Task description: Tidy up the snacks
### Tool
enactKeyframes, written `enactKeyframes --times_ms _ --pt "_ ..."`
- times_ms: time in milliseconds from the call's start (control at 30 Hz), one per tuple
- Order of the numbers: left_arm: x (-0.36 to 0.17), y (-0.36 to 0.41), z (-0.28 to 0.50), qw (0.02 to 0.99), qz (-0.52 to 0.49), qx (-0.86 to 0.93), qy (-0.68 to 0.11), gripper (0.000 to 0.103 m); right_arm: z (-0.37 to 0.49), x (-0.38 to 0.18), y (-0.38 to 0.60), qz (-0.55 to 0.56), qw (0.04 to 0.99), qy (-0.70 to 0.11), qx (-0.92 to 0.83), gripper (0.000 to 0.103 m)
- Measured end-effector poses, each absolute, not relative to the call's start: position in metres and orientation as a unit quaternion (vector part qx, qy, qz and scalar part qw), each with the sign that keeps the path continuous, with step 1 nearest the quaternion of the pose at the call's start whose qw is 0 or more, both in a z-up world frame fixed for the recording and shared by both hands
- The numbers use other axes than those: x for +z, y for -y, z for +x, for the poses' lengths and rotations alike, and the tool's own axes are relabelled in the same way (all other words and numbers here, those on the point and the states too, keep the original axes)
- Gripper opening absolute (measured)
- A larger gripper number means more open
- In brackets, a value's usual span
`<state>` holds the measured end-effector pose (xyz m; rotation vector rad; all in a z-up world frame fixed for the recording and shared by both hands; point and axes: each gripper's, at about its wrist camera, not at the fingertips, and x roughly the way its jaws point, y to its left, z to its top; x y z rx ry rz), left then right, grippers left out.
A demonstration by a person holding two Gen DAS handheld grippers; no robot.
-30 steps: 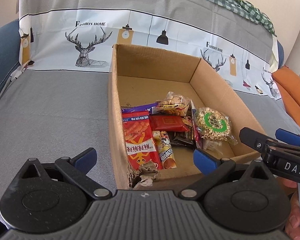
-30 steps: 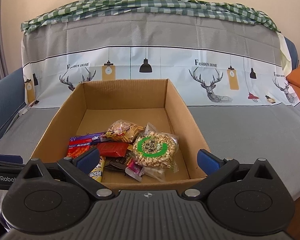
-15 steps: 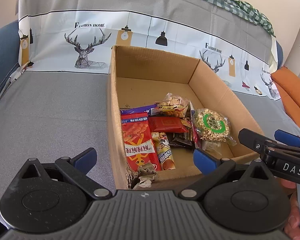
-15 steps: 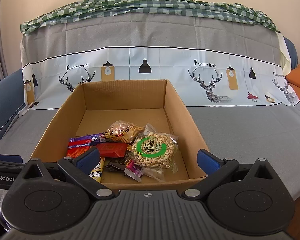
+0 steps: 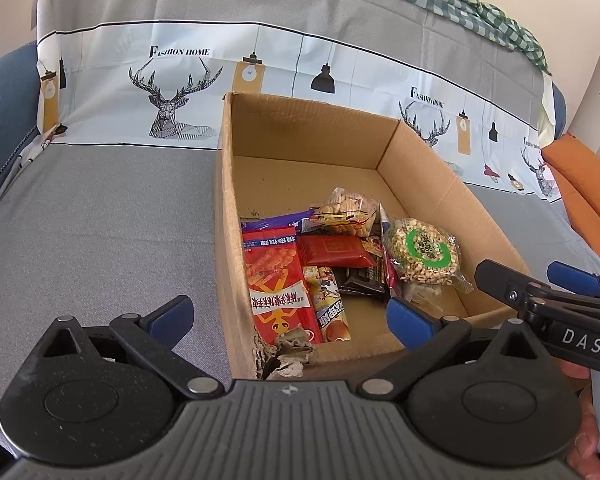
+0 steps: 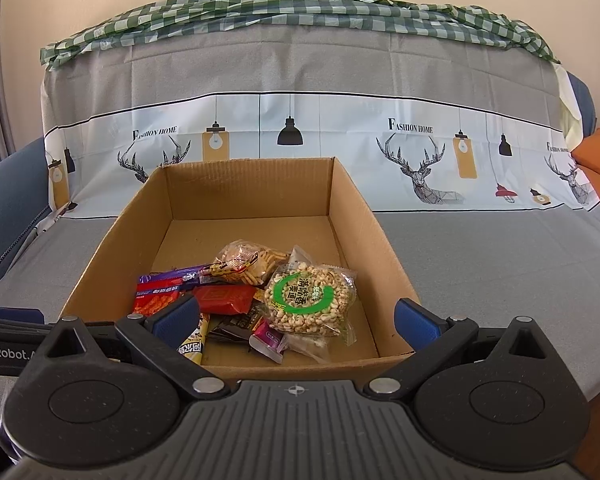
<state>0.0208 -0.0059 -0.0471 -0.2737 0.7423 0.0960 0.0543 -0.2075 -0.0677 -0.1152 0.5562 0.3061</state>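
Observation:
An open cardboard box (image 5: pixel 300 136) (image 6: pixel 244 184) stands on a grey cover. Several snack packs lie in its near half: a clear puffed-grain bag with a green ring (image 5: pixel 426 255) (image 6: pixel 308 300), a clear cracker bag (image 5: pixel 346 214) (image 6: pixel 248 262), a tall red pack (image 5: pixel 276 280), a dark red pack (image 5: pixel 334 251) (image 6: pixel 224 299). My left gripper (image 5: pixel 290 316) is open and empty in front of the box's near left corner. My right gripper (image 6: pixel 298 320) is open and empty just before the box's near wall; it also shows in the left wrist view (image 5: pixel 540 284).
The box's near left corner is torn (image 5: pixel 284 354). The grey cover (image 5: pixel 100 232) (image 6: pixel 500 248) spreads on both sides of the box. A deer-print backrest (image 6: pixel 300 140) rises behind it. An orange cushion (image 5: pixel 584 188) lies far right.
Both grippers have drawn back slightly from the box and stay open. The snacks have not moved.

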Motion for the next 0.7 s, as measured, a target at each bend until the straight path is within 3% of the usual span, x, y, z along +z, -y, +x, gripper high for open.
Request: enactKeyframes --times_ms 700 --pt "-0.0431 0.0075 0.0202 0.927 -0.136 0.038 -0.348 0.103 0.0563 -0.0682 0.2096 -0.054 0.948 -0.275 0.148 0.102"
